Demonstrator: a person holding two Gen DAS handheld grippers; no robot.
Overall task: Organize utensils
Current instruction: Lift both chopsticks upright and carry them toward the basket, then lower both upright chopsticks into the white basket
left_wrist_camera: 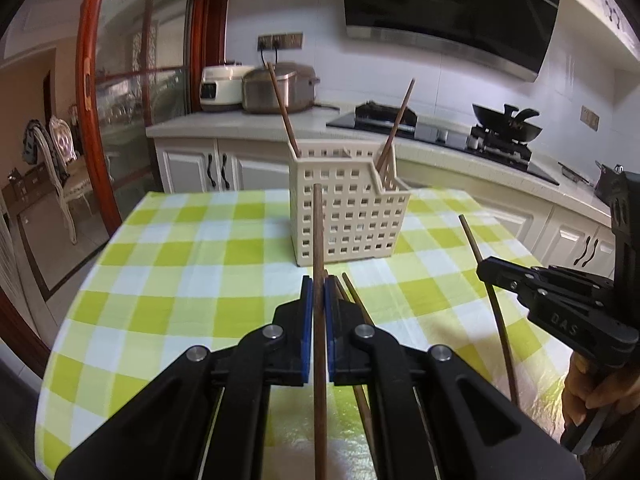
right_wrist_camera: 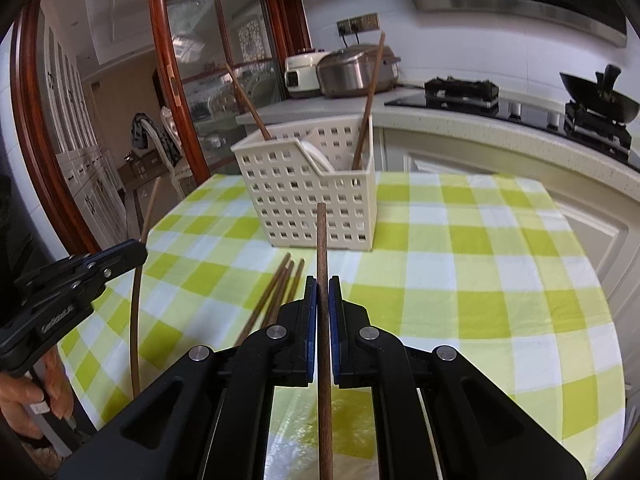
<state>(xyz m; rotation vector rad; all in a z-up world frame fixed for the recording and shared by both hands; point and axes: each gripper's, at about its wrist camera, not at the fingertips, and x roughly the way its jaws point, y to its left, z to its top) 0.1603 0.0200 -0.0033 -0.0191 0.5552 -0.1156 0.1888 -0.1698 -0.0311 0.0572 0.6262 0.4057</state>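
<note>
A: In the left wrist view, what is the left gripper (left_wrist_camera: 319, 286) doing?

B: Its blue pads are pressed together on a brown chopstick (left_wrist_camera: 318, 232). The stick pokes up in front of the white basket (left_wrist_camera: 348, 220).

A: Where is the basket?

B: It stands on the green and white tablecloth (left_wrist_camera: 192, 256). Two chopsticks (left_wrist_camera: 282, 110) stick out of it, one on each side. More sticks lie on the cloth near the basket, just behind the pads.

A: And off to the right of the basket?

B: The right gripper (left_wrist_camera: 486, 274) pinches another thin stick (left_wrist_camera: 480, 256). A hand (left_wrist_camera: 592, 396) holds its handle.

A: Now the right wrist view?

B: The right gripper (right_wrist_camera: 323, 290) is squeezing its own chopstick (right_wrist_camera: 322, 240). The tip points at the basket (right_wrist_camera: 308, 200).

A: What else is near the basket?

B: A bunch of loose chopsticks (right_wrist_camera: 280, 288) lies on the cloth in front of it. Left of the basket, the left gripper (right_wrist_camera: 138, 250) pinches its stick (right_wrist_camera: 138, 300).
</note>
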